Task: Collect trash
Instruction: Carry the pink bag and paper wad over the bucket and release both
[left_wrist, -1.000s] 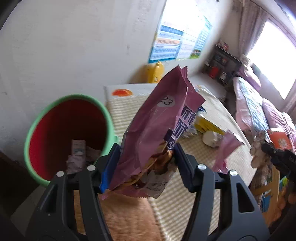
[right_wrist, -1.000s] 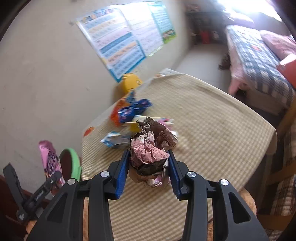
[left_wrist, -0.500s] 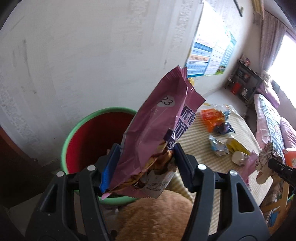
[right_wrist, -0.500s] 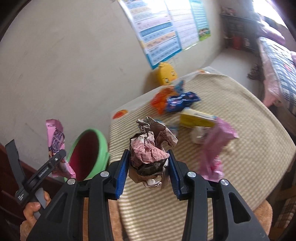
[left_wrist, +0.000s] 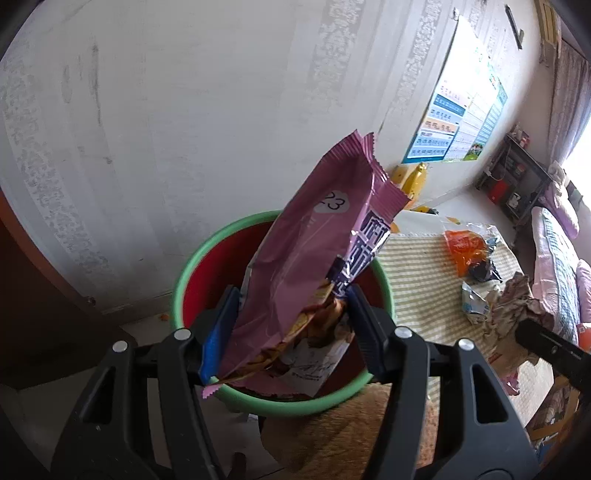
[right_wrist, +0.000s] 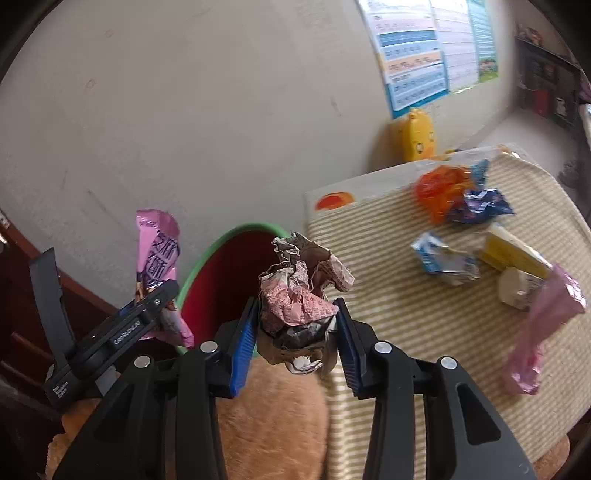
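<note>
A striped table (right_wrist: 424, 332) is seen at 3 o'clock of the bin (left_wrist: 192, 266). A purple bag (left_wrist: 306, 266) is clamped upright by the left gripper (left_wrist: 288, 325) over the bin. Crumpled paper (right_wrist: 299, 295) is clenched by the right gripper (right_wrist: 295, 328) at the bin's 3 o'clock rim.

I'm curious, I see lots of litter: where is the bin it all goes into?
The green-rimmed red bin stands by the wall at the left end of the striped table, just behind both grippers in each wrist view.

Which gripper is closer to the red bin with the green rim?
Left. The left gripper holds its purple wrapper right over the bin; the right gripper, with crumpled paper, is beside it.
</note>
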